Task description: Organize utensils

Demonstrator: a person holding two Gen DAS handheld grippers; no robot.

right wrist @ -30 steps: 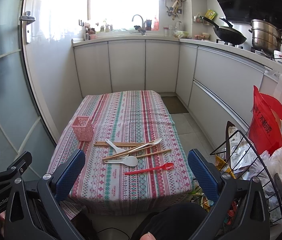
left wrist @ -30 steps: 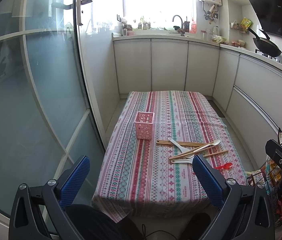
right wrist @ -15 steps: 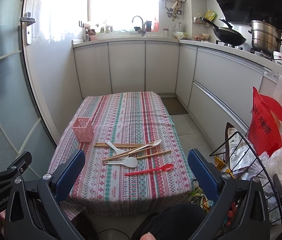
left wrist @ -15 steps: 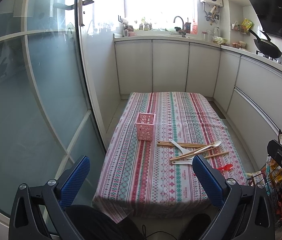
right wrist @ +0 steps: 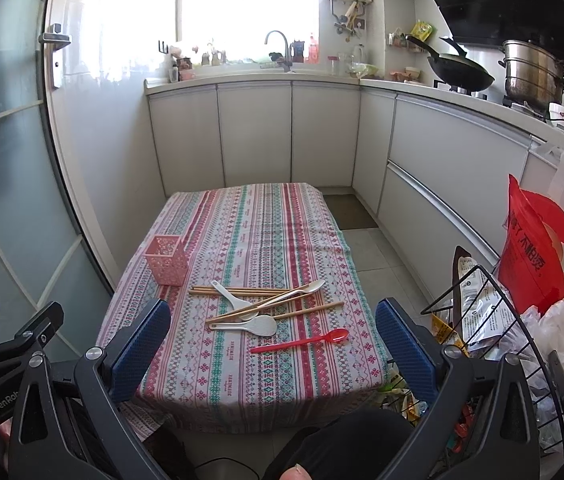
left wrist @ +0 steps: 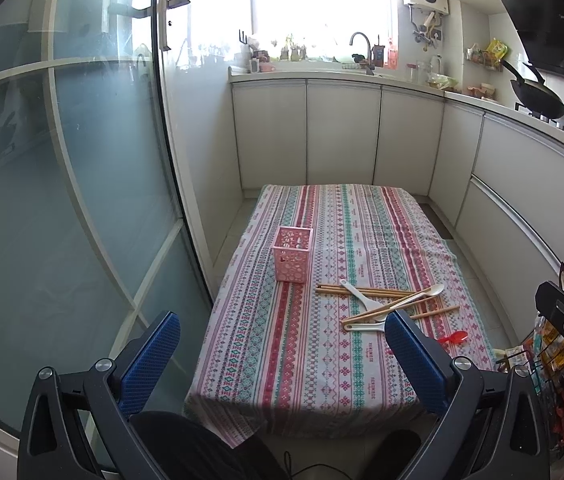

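A pink perforated holder (left wrist: 293,255) (right wrist: 167,259) stands upright and empty on the striped tablecloth (left wrist: 330,352) (right wrist: 250,236). Beside it lies a pile of wooden chopsticks (left wrist: 366,290) (right wrist: 242,291) and white spoons (left wrist: 360,298) (right wrist: 260,325). A red plastic spoon (right wrist: 302,342) (left wrist: 454,337) lies alone near the table's front right. My left gripper (left wrist: 282,354) is open and empty, held before the table's near edge. My right gripper (right wrist: 274,344) is open and empty, also short of the table.
A glass sliding door (left wrist: 62,200) runs along the left. White cabinets (right wrist: 258,132) line the back and right. A wire rack (right wrist: 494,320) with bags and a red plastic bag (right wrist: 538,252) stands right of the table.
Both views have tilted up slightly, so the table and utensils sit a little lower in frame. Nothing on the table has moved. Both grippers stay open.
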